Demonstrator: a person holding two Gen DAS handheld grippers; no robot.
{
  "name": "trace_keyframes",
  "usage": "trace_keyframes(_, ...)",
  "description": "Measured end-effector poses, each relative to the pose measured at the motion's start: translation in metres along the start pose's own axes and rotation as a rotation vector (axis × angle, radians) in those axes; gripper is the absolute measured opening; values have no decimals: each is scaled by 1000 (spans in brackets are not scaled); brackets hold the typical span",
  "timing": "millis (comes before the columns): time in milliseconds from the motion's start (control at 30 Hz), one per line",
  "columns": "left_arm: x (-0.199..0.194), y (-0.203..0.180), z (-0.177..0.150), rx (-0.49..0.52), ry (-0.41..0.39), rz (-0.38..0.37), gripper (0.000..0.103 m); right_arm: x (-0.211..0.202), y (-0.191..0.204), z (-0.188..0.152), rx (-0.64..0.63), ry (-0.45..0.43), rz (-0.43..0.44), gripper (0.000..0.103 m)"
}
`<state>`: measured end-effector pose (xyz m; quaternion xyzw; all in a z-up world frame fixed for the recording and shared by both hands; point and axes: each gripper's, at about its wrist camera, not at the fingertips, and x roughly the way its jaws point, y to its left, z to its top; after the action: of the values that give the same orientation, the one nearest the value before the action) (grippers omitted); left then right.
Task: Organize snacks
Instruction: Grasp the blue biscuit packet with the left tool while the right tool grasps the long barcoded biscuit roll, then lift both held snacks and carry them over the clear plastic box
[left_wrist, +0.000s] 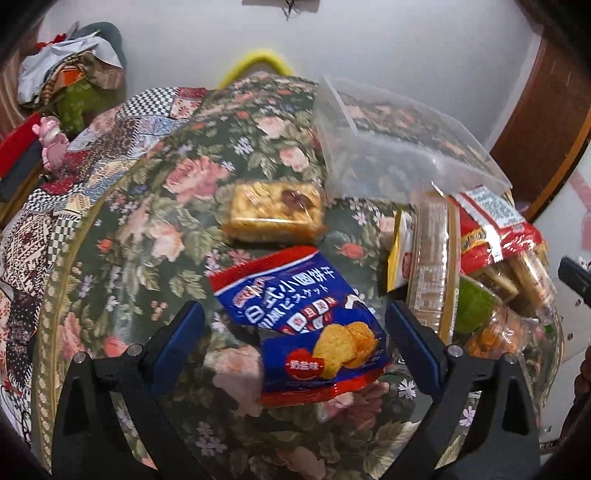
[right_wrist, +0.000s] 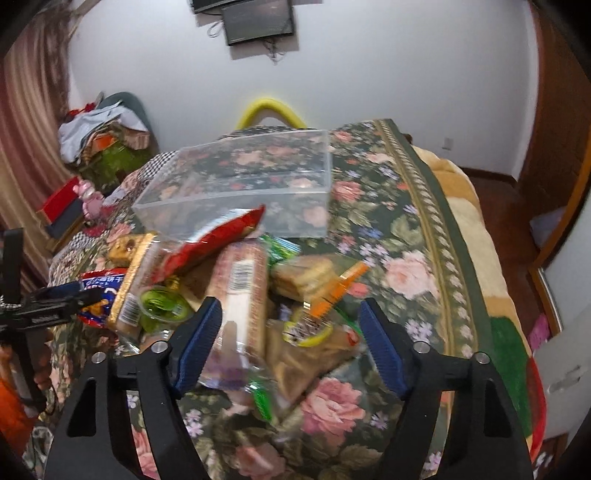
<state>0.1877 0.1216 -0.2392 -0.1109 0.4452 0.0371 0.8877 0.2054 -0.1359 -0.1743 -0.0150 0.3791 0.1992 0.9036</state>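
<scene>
A blue biscuit bag (left_wrist: 314, 328) lies on the floral tablecloth (left_wrist: 155, 236) between the fingers of my open left gripper (left_wrist: 295, 343). A yellow cake bar (left_wrist: 273, 210) lies just beyond it. A clear plastic bin (left_wrist: 399, 147) stands empty at the back, and it also shows in the right wrist view (right_wrist: 240, 184). A pile of snacks (right_wrist: 240, 280) lies in front of the bin: a red bag (right_wrist: 218, 240), a long biscuit pack (right_wrist: 243, 291), a green jelly cup (right_wrist: 162, 306). My right gripper (right_wrist: 291, 343) is open above the pile's near side, holding nothing.
The table edge runs along the right (right_wrist: 443, 258), with a blanket-covered bed (right_wrist: 476, 240) beyond. A yellow chair back (right_wrist: 271, 110) stands behind the table. Clutter and a pink toy (left_wrist: 51, 140) sit at the left. The left gripper shows in the right wrist view (right_wrist: 48, 302).
</scene>
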Motion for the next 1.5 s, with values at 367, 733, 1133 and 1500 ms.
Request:
trace_keyframes(367, 25, -6, -10, 35, 48, -20, 80, 34, 22, 6, -8, 65, 82, 55)
trace_keyframes(733, 16, -6, -14, 65, 14, -16, 71, 55, 29, 2, -38, 101, 44, 43)
trace_keyframes(1133, -22, -5, -2, 70, -62, -11, 70, 35, 29, 7, -36, 42, 20, 41)
trace_keyframes(1500, -63, -15, 22, 78, -146, -18, 70, 0, 14, 19, 2, -45, -3, 41)
